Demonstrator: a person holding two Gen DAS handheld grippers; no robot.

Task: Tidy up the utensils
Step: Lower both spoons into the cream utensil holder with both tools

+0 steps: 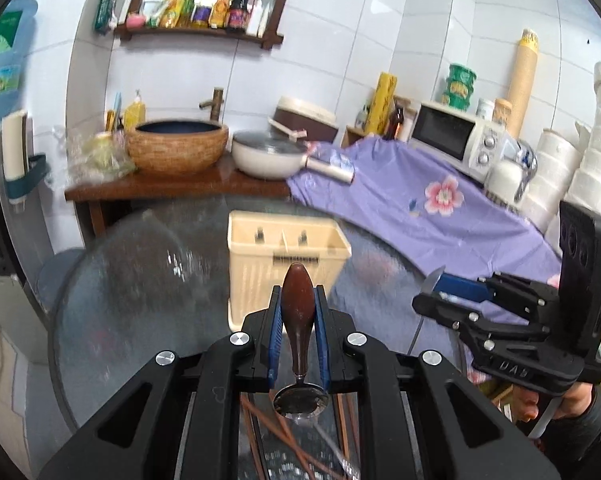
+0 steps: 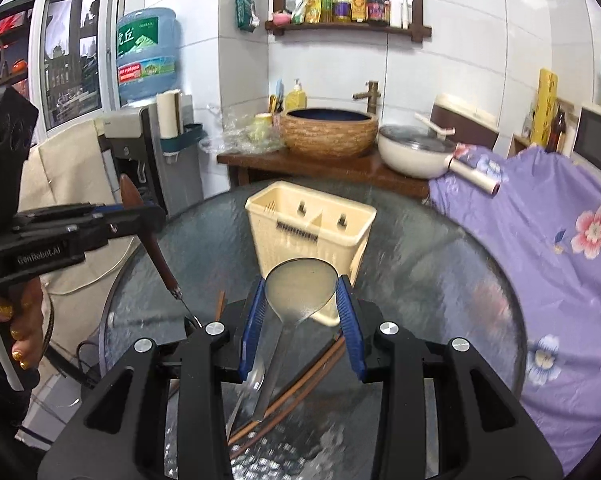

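Ahead, cream utensil basket (image 2: pixel 312 232) standing on glass table (image 2: pixel 440 272), chopsticks (image 2: pixel 300 392) lying below, left gripper (image 1: pixel 297 312) pinching wooden-handled spoon (image 1: pixel 298 320), right gripper (image 2: pixel 300 304) clamping metal ladle (image 2: pixel 296 292)

Kitchen corner behind the glass table (image 2: pixel 440 248)
A woven basin (image 1: pixel 177 148) and white pan (image 1: pixel 266 156) sit on the wooden counter (image 1: pixel 172 188); a microwave (image 1: pixel 456 138) rests on purple floral cloth (image 1: pixel 420 208)
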